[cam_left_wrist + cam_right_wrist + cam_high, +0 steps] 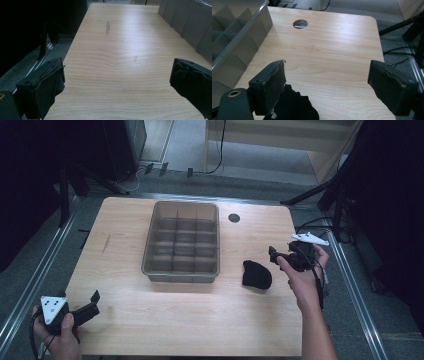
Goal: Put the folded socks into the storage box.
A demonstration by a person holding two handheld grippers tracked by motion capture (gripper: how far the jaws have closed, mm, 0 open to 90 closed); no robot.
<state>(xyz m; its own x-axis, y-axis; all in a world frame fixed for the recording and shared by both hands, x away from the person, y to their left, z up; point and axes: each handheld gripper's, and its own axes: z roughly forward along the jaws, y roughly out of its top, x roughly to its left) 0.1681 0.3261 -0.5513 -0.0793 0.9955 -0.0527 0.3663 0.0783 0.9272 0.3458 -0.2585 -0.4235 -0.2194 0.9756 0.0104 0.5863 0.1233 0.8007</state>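
A pale wooden surface [200, 320] with rounded corners carries everything, ringed by grey floor, metal rails and dark stands. Toward its 12 o'clock side sits a translucent grey bin [181, 241], divided into a grid of small compartments, all of which look bare; the same bin [234, 42] shows at 9 to 10 o'clock in the right gripper view, and its ribbed outer wall [190, 22] at 2 o'clock in the left gripper view. At 3 o'clock from the bin, well apart from it, lies a crumpled black cloth [256, 274], flat on the wood; in the right gripper view this cloth [294, 106] lies at 7 o'clock, just under the near jaw. The right gripper [280, 257] is held in a hand [305, 275] just at 3 o'clock of the cloth, jaws spread wide and holding nothing. The left gripper [92, 302] rests at the surface's 7 o'clock corner in the other hand [60, 340], jaws likewise wide apart and empty over bare wood. A small round hole [234, 218] pierces the surface at 1 o'clock of the bin, near it.
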